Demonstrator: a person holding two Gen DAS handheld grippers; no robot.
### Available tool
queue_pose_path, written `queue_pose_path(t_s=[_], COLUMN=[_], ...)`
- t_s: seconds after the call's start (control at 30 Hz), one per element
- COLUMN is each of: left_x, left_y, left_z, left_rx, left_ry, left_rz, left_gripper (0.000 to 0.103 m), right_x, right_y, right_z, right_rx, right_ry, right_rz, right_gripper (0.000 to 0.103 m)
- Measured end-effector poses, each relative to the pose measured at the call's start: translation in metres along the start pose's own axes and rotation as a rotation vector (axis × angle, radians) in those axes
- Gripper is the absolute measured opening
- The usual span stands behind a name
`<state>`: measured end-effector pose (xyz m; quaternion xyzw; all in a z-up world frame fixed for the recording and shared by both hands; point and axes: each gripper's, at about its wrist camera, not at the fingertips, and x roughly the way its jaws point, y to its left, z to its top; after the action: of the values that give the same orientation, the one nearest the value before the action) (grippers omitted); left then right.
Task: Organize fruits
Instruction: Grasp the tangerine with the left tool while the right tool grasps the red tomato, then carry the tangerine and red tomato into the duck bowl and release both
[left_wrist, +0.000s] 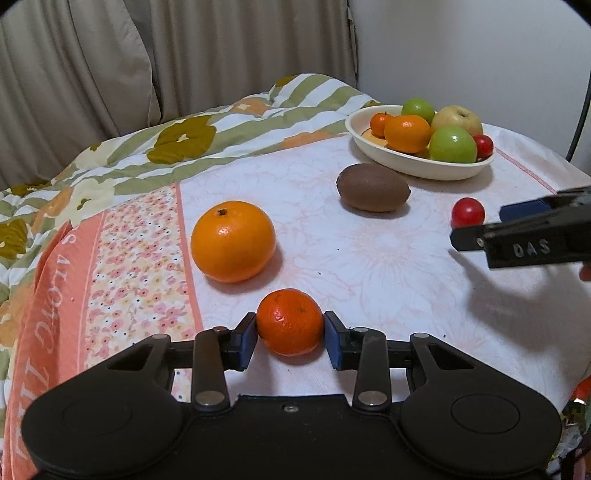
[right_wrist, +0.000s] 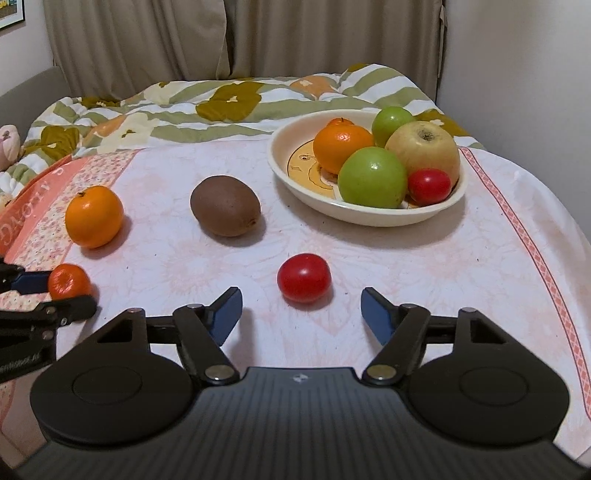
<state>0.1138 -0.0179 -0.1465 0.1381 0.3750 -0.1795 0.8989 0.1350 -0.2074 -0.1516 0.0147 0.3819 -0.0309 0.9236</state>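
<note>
Right gripper (left_wrist: 476, 229) marked "DAS", left gripper (left_wrist: 290, 332) pinching mandarin (left_wrist: 290, 321)

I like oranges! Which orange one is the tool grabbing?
The small mandarin between the left tool's pads. The big orange sits free; others are in the bowl.

Kiwi (right_wrist: 224, 205) lies left of the bowl (right_wrist: 280, 166), orange (right_wrist: 94, 216) farther left.

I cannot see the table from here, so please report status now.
Left gripper shut on small mandarin. Right gripper open, just short of red tomato. Bowl ahead; kiwi beside the path.
</note>
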Motion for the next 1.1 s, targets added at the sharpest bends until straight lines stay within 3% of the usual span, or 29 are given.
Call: queue_pose_path(t_s=[0.37, 0.43, 0.47, 0.5, 1.1], left_x=[-0.005, -0.006, -0.007, -0.008, -0.038], left_y=[0.001, 0.001, 0.001, 0.001, -0.009], left_z=[0.005, 0.008, 0.009, 0.010, 0.067], left_rx=[-0.047, -0.051, -0.052, -0.052, -0.099], left_ry=[0.000, -0.001, -0.002, -0.002, -0.046], left_rz=[-0.013, -0.016, -0.017, -0.017, -0.032], left_gripper=[0.042, 0.042, 0.042, 0.042, 0.042], right_x=[0.014, 0.016, 0.018, 0.019, -0.028], right_y=[-0.004, -0.005, -0.005, -0.005, -0.024], right_z=[0.011, 0.013, 0.013, 0.014, 0.057], right_rx=[0.003, 0.004, 0.002, -0.001, 0.004], right_ry=[0.020, 0.029, 0.036, 0.044, -0.001], right_rz=[-0.014, -0.011, -0.006, 0.005, 0.027], right_gripper=[0.068, 0.060, 0.051, 0.049, 0.049])
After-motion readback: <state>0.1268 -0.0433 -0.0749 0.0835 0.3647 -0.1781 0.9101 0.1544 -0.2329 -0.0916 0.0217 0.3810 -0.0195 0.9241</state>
